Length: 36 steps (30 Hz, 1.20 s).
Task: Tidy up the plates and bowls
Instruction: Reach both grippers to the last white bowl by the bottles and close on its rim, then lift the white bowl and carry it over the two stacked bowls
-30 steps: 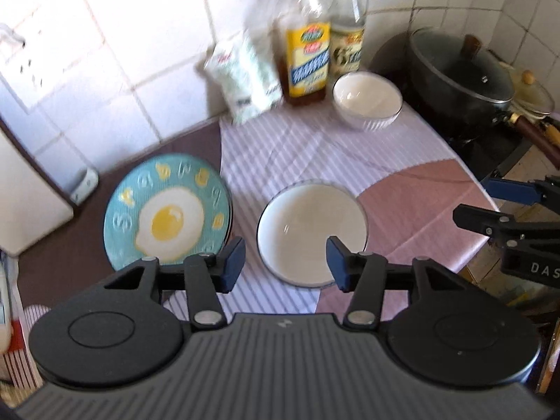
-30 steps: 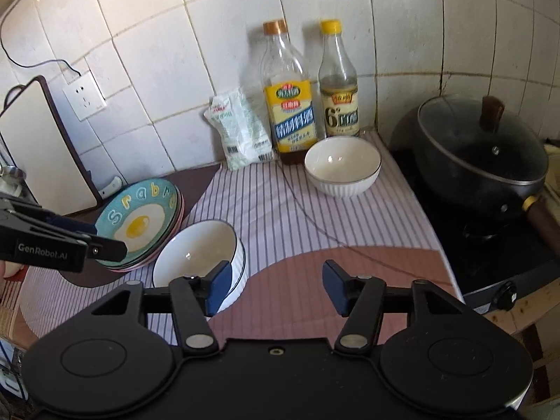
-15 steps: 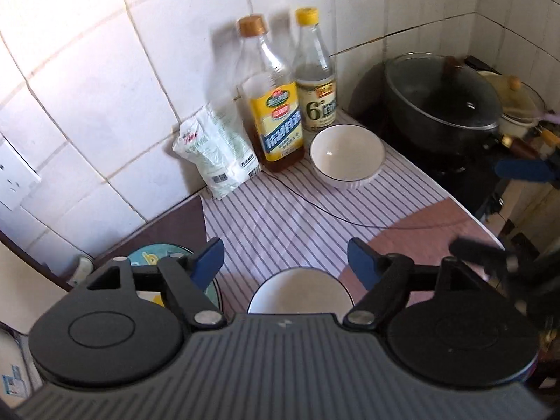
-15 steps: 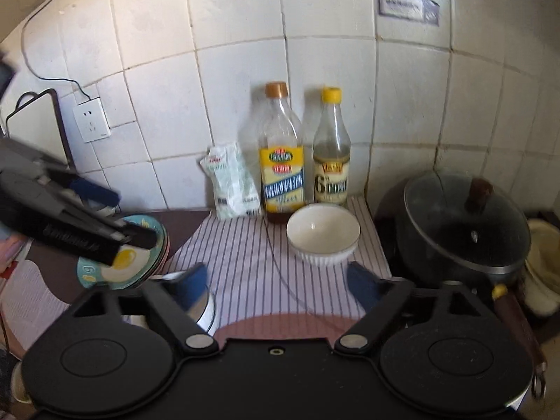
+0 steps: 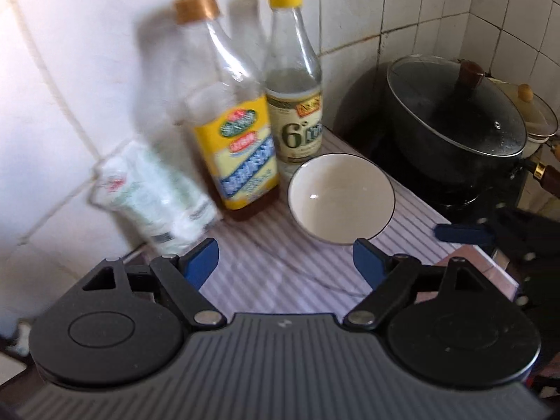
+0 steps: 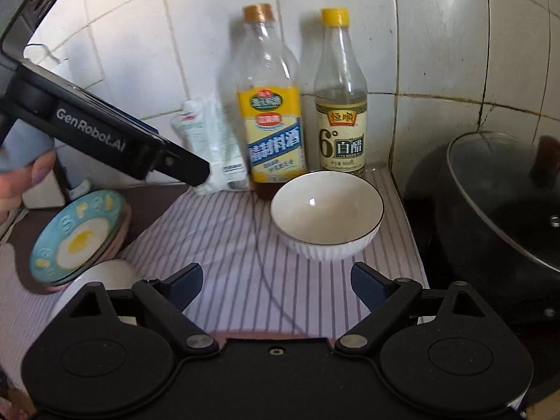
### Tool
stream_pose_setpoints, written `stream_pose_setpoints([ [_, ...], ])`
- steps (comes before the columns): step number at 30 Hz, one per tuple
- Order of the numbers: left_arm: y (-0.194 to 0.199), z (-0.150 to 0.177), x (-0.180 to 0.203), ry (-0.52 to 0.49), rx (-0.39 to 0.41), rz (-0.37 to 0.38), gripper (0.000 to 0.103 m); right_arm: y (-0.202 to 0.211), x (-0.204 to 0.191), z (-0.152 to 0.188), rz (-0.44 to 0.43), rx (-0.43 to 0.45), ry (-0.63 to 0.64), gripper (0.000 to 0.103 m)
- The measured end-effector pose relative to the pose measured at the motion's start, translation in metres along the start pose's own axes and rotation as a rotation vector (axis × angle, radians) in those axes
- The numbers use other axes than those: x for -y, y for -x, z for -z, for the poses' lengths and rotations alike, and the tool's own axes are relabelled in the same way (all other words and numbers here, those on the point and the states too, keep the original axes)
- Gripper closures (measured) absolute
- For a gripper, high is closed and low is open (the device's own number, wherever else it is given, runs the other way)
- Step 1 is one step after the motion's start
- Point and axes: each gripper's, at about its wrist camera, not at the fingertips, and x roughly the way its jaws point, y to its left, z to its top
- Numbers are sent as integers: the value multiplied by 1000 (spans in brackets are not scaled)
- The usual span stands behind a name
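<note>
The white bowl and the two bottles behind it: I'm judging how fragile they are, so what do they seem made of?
White bowl: probably glazed ceramic, with a glossy highlight inside, ribbed wall and thin dark rim.
Yellow-label bottle: clear and shiny, glass or plastic, can't tell.
Vinegar bottle: likely clear glass, with a yellow cap that looks plastic.

On the counter I count two white bowls (image 6: 327, 215) (image 6: 105, 276), one stack of egg-pattern plates (image 6: 75, 238), two bottles (image 6: 269, 105) (image 6: 341, 101), one white packet (image 6: 213, 147), and beside them one black pot (image 6: 504, 203).
</note>
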Motion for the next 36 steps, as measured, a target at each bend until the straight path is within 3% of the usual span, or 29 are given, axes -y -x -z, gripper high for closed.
stream_pose_setpoints([
  [7, -55, -9, -14, 153, -24, 68, 22, -57, 22, 8, -7, -61, -36, 9],
  [13, -107, -15, -13, 202, -115, 83, 26, -85, 27, 12, 46, -61, -7, 10],
  [16, -123, -14, -14, 231, -145, 81, 44, -88, 20, 13, 80, -32, 68, 9],
  [19, -141, -11, -20, 291, -210, 107, 78, -94, 21, 13, 100, -30, 92, 9],
  [21, -147, -9, -24, 321, -219, 130, 82, -99, 27, 12, 98, -34, 71, 9],
  [22, -147, -8, -25, 336, -216, 151, 90, -102, 30, 11, 99, -34, 51, 9],
  [29, -122, -4, -21, 275, -192, 121, 91, -101, 26, 10, 77, 0, 29, 11],
  [36, -77, 2, -33, 297, -217, 156, 90, -71, 2, 14, 74, 28, 2, 10],
])
